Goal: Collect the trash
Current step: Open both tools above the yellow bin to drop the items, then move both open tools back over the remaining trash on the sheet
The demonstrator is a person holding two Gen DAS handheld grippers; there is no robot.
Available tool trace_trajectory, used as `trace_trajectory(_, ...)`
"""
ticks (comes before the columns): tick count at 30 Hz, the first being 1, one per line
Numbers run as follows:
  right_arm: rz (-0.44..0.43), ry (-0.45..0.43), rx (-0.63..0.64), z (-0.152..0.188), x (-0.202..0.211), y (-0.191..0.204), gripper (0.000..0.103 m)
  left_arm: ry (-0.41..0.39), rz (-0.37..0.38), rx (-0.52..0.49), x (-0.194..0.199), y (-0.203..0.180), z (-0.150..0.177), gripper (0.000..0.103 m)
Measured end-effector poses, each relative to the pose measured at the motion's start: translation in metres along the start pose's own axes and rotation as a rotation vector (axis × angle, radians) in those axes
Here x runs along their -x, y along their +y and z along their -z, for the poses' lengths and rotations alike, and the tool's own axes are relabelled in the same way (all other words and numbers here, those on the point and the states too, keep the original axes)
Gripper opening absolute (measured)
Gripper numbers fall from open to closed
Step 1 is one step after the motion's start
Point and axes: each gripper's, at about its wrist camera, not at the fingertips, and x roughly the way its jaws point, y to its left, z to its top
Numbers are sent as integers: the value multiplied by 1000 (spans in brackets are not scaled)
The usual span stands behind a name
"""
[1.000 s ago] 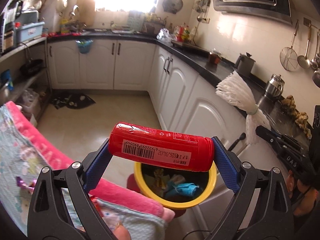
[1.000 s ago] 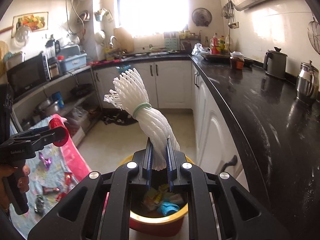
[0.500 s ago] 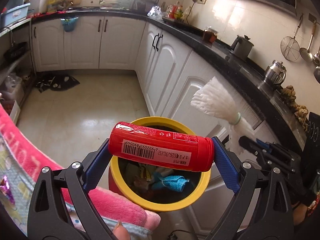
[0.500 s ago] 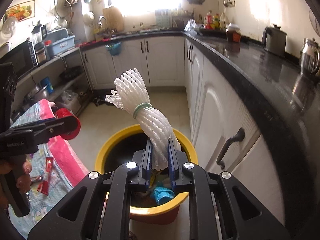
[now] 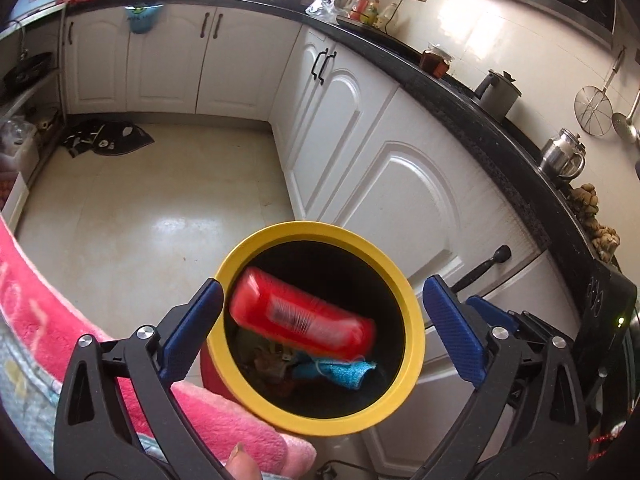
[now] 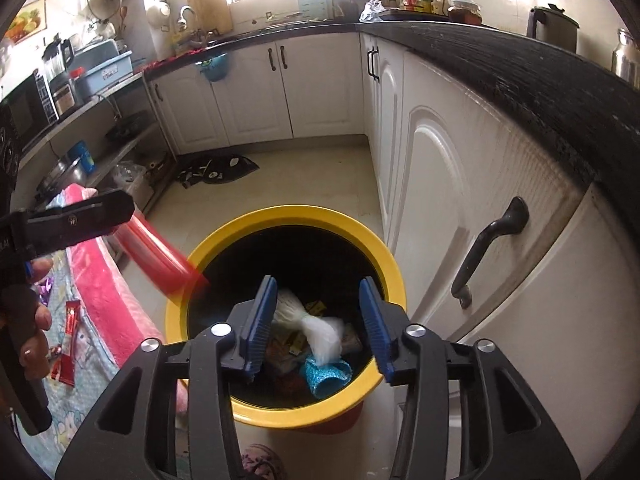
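Both hand-held grippers, left (image 5: 320,316) and right (image 6: 318,316), are opening, released over the yellow bin (image 5: 414,344); red can (image 5: 302,318) and white netting (image 6: 320,330) drop in, wrappers (image 6: 66,344) remain on the bed (image 6: 92,356).

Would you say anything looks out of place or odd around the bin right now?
Nothing spilled. The red can and the white foam net are blurred, dropping into the yellow-rimmed bin, free of the opening left gripper and right gripper. A dark cloth lies crumpled on the floor.

Both wrist views look down — close (shared) bin (image 5: 416,344).
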Motion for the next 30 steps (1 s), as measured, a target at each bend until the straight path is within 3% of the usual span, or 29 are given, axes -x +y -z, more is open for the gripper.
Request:
trace_trajectory(7,-18,-45,-14,-2,17,3,57,-39,-40,-9,23,4,3,92)
trace_trajectory(14,-47,-113,-2,-7,46,14,65,-146,-73,5,73,9,4,92)
trace_trajectory(24,-102,-181,46,-12,79,42,71,-237,-120,37,134,26,21,92)
trace_trajectory(30,-148,-203,93,-10,94,67,72,-286,-186,72,175,48,34,92)
